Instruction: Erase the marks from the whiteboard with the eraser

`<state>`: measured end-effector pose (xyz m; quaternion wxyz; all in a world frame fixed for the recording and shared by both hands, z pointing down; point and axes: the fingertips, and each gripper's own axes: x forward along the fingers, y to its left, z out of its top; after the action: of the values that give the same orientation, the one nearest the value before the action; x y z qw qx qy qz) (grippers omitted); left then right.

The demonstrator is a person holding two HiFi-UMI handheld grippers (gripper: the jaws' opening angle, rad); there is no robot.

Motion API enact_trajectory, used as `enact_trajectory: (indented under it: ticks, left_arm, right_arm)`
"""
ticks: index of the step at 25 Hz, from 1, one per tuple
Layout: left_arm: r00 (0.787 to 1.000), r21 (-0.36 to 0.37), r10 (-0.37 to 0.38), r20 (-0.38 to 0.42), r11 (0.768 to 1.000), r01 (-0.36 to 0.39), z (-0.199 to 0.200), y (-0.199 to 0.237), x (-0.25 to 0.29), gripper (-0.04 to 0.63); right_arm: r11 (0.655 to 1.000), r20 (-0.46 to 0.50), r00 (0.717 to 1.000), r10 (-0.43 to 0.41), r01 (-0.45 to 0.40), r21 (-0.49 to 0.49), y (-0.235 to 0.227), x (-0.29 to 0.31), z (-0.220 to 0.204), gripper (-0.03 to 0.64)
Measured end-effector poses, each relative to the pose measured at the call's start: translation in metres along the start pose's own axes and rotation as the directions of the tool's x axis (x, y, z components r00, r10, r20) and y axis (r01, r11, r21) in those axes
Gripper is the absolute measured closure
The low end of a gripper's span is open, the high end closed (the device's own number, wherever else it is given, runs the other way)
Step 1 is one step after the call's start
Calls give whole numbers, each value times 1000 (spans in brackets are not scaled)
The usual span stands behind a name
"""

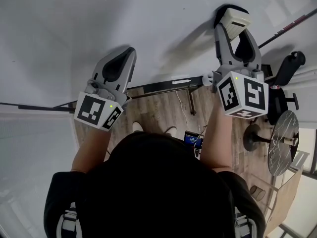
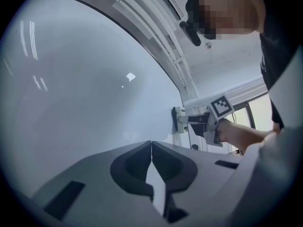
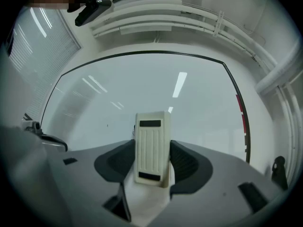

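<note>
The whiteboard (image 1: 99, 24) looks all but clean, so by this showing the job is close to done. Across the wide white surface in the head view no writing or drawing can be made out, only one tiny dark speck (image 1: 184, 8) high up, a little to the left of the eraser (image 1: 235, 18). The right claw (image 3: 152, 155) is clamped on that eraser, a cream, ribbed block held upright between the jaws with its back toward the camera and its wiping face toward the board. From the left gripper view it sits right at the surface, touching or just off it, I cannot tell which. The left claw (image 2: 151, 143) is closed with its jaws together and nothing between them. It is raised before the board, well to the left of the eraser, and takes no part in the wiping. In the right gripper view a red streak (image 3: 244, 119) runs along the board's right-hand edge, just inside the dark frame (whether it is a pen mark or part of the frame I cannot say). If it is ink, it is the largest thing left to wipe. Otherwise what is left, as I judge it, is little — a pass over the speck, perhaps a check of the parts of the board that lie outside these views, and then the eraser can be put down.
</note>
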<state>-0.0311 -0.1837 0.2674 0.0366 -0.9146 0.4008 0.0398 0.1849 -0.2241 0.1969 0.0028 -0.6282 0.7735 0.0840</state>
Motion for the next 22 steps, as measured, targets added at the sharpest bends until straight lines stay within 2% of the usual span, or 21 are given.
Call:
enact_trajectory:
  ticks: [14,16,19,22]
  left_arm:
    - [999,32,33,12,999,-33,7,9,-9,589]
    - [999,32,37,10,999,-37,7,11,-9,589]
    - [999,30,44,9,999,-44,10,15,-11,589]
    - [998,28,55,10,998,-55,11,16,-15,589]
  right_arm:
    - [983,7,983,184,-184,25,61,-5,-6,383]
    - [968,15,968,251,-251,30,80,-3,-1,383]
    - [926,0,926,377,-377,16,119,5,12,385]
    - [911,-33,911,412,-412,-9,135,19,17,385]
